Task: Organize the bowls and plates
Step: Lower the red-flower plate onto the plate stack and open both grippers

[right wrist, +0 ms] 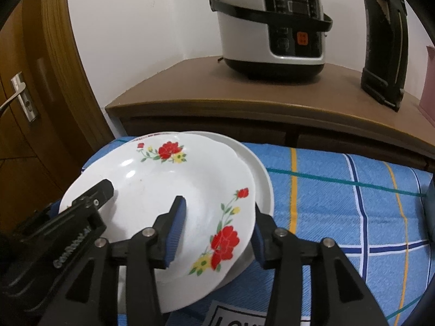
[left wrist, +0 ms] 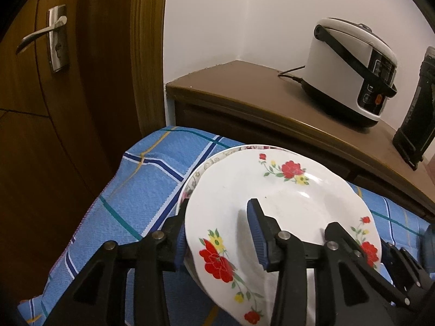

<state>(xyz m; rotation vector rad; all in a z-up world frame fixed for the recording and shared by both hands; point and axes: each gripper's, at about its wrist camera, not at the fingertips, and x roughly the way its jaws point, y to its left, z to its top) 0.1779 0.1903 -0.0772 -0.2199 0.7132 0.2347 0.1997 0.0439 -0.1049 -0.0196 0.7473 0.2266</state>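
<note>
A white plate with red flowers (left wrist: 272, 203) (right wrist: 168, 179) lies on top of a stack. Beneath it a plate with a patterned rim (left wrist: 202, 167) and a plain white plate (right wrist: 262, 175) stick out. The stack rests on a blue checked cloth (left wrist: 141, 179) (right wrist: 339, 203). My left gripper (left wrist: 217, 206) straddles the flowered plate's left rim, one finger outside and one over the bowl of the plate, pads apart from it. My right gripper (right wrist: 218, 203) straddles the right rim the same way, open. Each gripper's finger also shows in the other's view.
Behind the cloth stands a brown wooden cabinet (left wrist: 244, 87) (right wrist: 217, 95). On it are a white rice cooker (left wrist: 350, 70) (right wrist: 272, 24) and a tall black object (left wrist: 418, 108) (right wrist: 386, 40). A wooden door with a metal handle (left wrist: 51, 38) is at the left.
</note>
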